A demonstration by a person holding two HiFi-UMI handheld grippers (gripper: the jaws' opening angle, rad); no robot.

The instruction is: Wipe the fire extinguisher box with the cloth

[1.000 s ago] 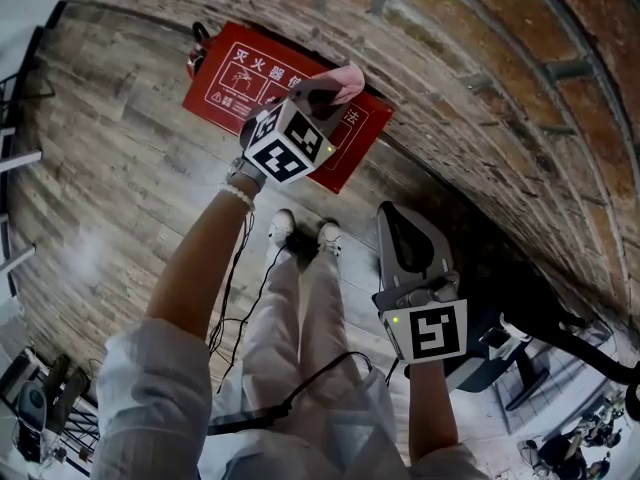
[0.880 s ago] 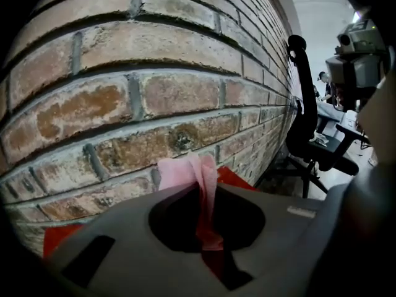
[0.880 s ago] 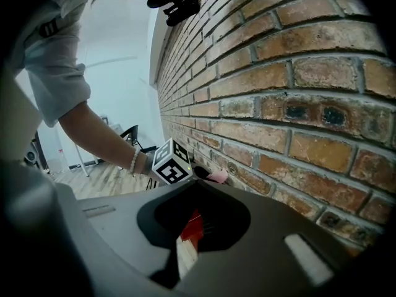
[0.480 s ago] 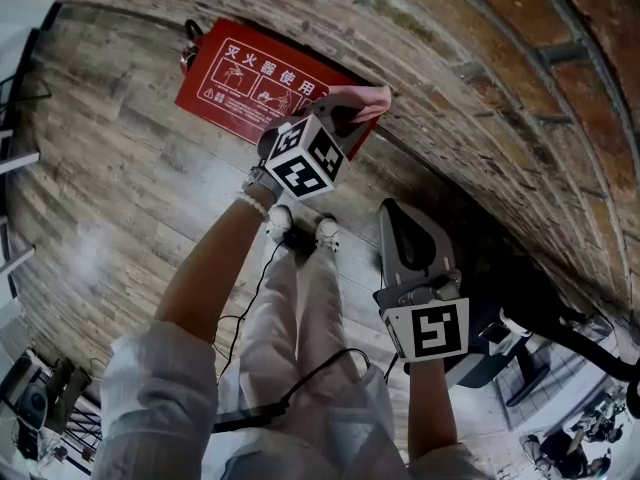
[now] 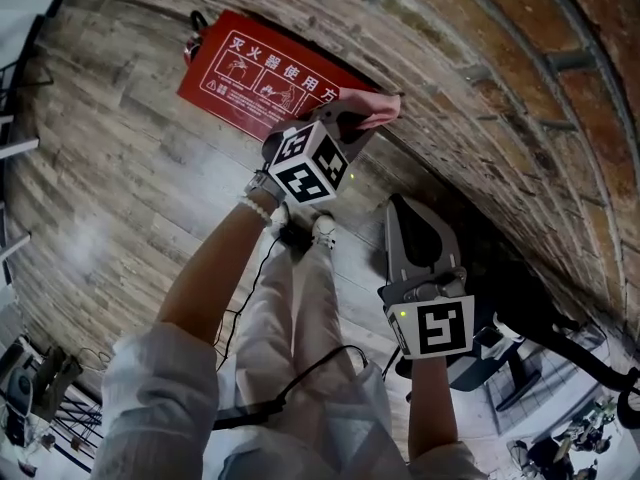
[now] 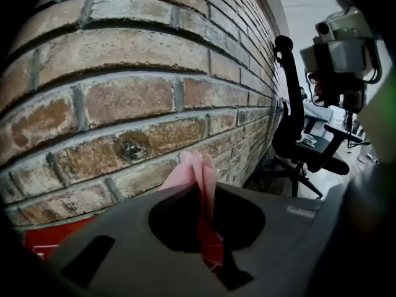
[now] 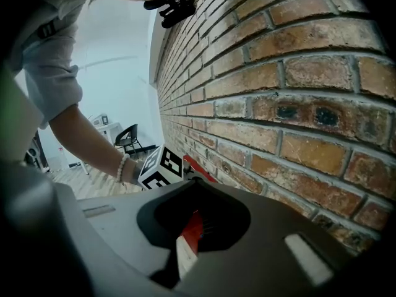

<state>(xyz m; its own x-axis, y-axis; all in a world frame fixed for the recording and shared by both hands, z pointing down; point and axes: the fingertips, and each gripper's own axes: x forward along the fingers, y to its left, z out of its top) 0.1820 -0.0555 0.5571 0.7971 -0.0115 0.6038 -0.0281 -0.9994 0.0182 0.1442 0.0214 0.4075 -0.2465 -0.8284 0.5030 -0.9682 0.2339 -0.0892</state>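
Observation:
The red fire extinguisher box (image 5: pixel 262 72) with white print stands on the wood floor against the brick wall (image 5: pixel 480 88). My left gripper (image 5: pixel 366 118) is shut on a folded pink cloth (image 5: pixel 376 106) at the box's right end, close to the wall. In the left gripper view the cloth (image 6: pixel 197 173) sticks out between the closed jaws, with a corner of the box (image 6: pixel 54 241) at lower left. My right gripper (image 5: pixel 404 210) hangs shut and empty to the right, away from the box. The right gripper view shows the box (image 7: pixel 199 166) beside the left gripper's marker cube.
A black office chair (image 5: pixel 505 360) stands at lower right, also visible in the left gripper view as the chair (image 6: pixel 302 132) beside the wall. The person's shoes (image 5: pixel 300 230) and a black cable (image 5: pixel 240 298) are on the floor below the box.
The left gripper has carried the pink cloth rightward along the top of the box to its right end. The right gripper has stayed put.

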